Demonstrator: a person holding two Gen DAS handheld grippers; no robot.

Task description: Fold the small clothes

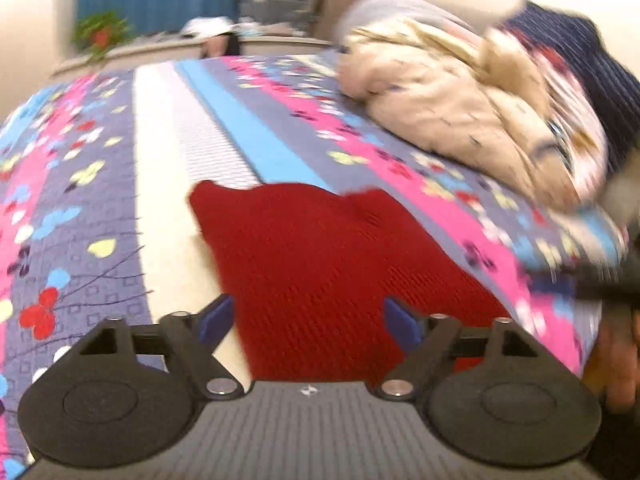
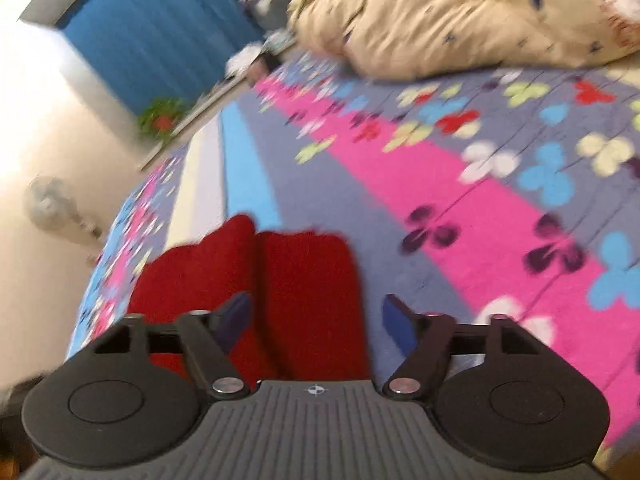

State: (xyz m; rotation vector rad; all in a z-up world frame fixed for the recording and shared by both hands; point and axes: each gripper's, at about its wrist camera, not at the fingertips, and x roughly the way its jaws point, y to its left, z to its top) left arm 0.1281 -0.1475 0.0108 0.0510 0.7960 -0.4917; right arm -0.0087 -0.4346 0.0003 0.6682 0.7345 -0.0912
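Beside bed, R view only: fan (image 2: pixel 50 205).

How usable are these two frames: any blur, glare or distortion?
Left wrist: the quilt pile and right edge are motion-smeared; the red garment is fairly sharp. Right wrist: blurred throughout, the wall blown out. Both show fisheye bending.

Both claws (image 1: pixel 308 318) (image 2: pixel 316 318) agape (nothing gripped)

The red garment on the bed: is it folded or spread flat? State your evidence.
Folded. In the right wrist view the red garment shows two layers side by side with a crease between them, lying on the floral bedsheet.
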